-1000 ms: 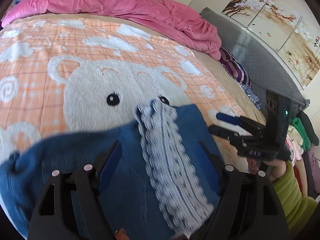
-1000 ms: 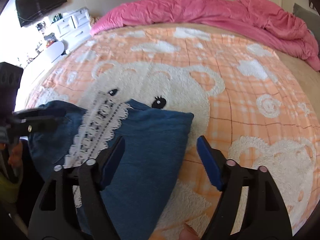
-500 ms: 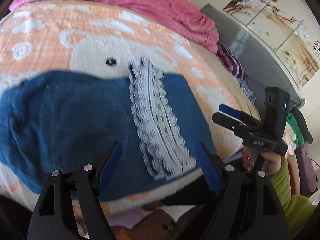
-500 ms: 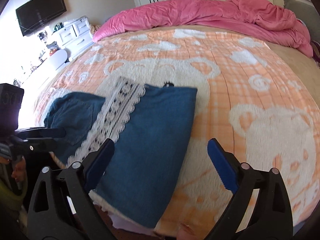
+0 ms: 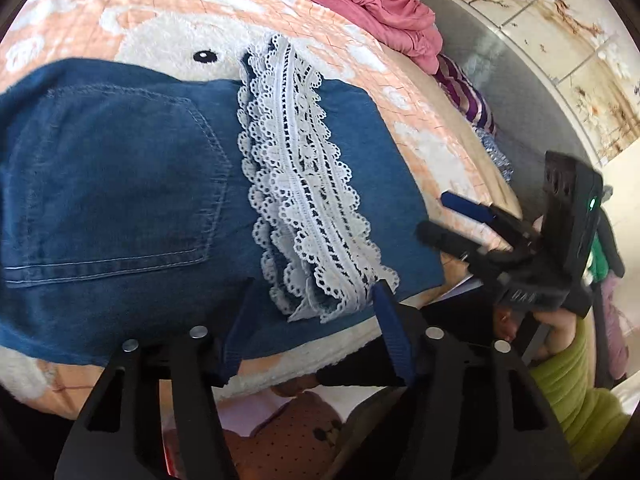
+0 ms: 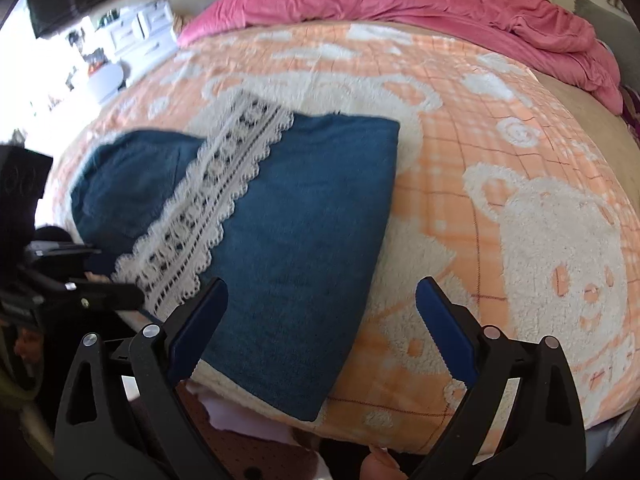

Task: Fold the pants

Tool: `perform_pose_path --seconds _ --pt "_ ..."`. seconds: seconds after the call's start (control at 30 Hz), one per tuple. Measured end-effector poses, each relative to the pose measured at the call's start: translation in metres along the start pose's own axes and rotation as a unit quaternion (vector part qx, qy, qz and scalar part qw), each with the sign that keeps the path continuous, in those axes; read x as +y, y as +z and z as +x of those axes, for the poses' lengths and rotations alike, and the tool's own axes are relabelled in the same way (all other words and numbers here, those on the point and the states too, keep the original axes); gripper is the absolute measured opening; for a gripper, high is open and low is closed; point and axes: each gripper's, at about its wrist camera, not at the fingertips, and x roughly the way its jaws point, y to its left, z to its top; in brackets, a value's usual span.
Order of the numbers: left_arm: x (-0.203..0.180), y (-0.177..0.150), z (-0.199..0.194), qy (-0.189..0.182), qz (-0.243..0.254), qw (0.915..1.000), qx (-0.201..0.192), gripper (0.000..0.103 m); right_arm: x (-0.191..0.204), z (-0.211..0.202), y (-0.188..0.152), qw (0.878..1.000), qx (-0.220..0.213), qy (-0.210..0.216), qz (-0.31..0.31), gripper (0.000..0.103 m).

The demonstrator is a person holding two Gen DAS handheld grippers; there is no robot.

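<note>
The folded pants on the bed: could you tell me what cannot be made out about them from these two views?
- Left wrist view: the left end of the pants is cut off by the picture's edge.
- Left wrist view: the near hem under the lace trim is partly hidden by the left tool.
- Right wrist view: the pants' near left corner is covered by the left tool's dark arm; the lace is blurred.
- Both views: the layers underneath are hidden by the top fold.

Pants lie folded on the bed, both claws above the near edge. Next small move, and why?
Probably lower the left claw onto the near hem of the pants by the lace trim. Its jaws have just been closing but grip nothing yet; the right claw hangs open.
</note>
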Motion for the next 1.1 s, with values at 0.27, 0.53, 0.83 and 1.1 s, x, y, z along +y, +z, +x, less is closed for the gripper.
perform_pose_path --seconds 0.27,0.53,0.83,1.1 --pt "0.002 -0.002 0.009 -0.003 -0.002 0.9999 -0.01 0.022 0.01 0.026 -0.007 0.998 0.058 -0.019 -0.028 0.091" --pt "-0.025 -0.013 -0.026 0.046 0.066 0.9964 -0.028 0.02 0.022 -0.014 0.001 0.998 -0.035 0.006 -0.053 0.091" --pt "-0.008 -0.01 -0.007 0.061 0.038 0.9974 0.002 0.044 0.043 0.003 -0.004 0.994 -0.006 0.019 -0.105 0.077" --pt "-0.042 0.007 -0.049 0.093 0.096 0.988 -0.079 0.052 0.039 0.022 -0.012 0.995 0.036 0.009 -0.094 0.066"
